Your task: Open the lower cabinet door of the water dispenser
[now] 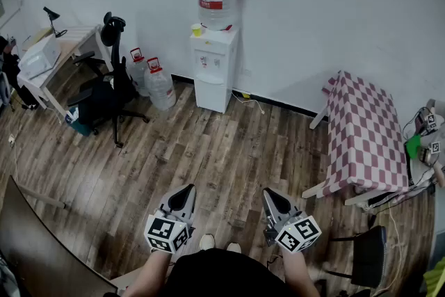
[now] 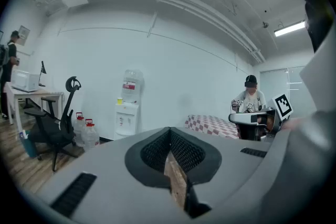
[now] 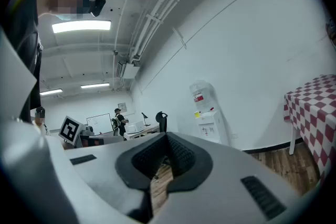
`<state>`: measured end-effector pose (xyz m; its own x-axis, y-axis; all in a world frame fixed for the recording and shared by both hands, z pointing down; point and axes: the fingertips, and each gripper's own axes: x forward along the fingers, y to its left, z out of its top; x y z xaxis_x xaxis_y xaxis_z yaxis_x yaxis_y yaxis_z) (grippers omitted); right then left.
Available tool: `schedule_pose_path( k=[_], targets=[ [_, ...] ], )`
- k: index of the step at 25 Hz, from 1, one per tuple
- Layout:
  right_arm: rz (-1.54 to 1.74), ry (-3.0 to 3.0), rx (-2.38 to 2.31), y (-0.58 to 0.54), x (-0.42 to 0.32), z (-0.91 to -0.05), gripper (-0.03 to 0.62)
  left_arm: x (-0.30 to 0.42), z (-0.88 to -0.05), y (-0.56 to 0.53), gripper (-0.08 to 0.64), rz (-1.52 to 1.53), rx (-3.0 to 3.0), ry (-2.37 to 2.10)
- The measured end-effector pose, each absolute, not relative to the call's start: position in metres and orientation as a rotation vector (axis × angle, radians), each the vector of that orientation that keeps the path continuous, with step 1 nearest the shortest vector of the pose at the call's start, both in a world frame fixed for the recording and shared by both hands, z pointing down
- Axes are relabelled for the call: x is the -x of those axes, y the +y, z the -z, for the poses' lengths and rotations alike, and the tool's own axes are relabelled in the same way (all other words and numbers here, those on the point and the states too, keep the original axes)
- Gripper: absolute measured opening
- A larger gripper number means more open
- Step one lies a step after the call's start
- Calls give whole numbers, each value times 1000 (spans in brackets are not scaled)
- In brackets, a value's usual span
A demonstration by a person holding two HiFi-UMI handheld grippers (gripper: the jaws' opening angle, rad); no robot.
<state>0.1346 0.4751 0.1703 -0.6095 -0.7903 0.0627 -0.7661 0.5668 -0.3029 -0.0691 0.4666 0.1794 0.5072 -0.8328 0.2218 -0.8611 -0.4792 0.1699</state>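
Observation:
The white water dispenser [image 1: 215, 67] stands against the far wall with a clear bottle on top; its lower cabinet door [image 1: 211, 92] is closed. It also shows small in the left gripper view as the dispenser [image 2: 127, 118] and in the right gripper view as the dispenser [image 3: 209, 122]. My left gripper [image 1: 188, 193] and right gripper [image 1: 271, 195] are held side by side near my body, far short of the dispenser, both shut and empty. Their black jaws meet at the tips in the left gripper [image 2: 169, 134] and right gripper [image 3: 167, 139] views.
Two water jugs [image 1: 151, 78] and a black office chair [image 1: 106, 92] stand left of the dispenser. A desk [image 1: 50, 59] is at far left. A checkered-cloth table [image 1: 364, 134] stands at right. A cable [image 1: 251, 101] lies by the wall. People are seen in the distance in both gripper views.

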Motion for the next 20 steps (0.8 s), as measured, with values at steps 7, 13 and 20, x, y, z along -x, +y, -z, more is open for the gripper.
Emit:
schedule_pose_path(
  k=[7, 13, 20],
  targets=[
    [448, 2719, 1353, 476, -126, -168, 21, 74, -180, 469, 14, -143, -2496, -1412],
    [444, 2713, 1380, 471, -120, -169, 21, 80, -179, 458, 14, -131, -2511, -1394],
    [437, 2718, 1356, 468, -103, -167, 23, 91, -186, 453, 14, -118, -2514, -1372]
  ],
)
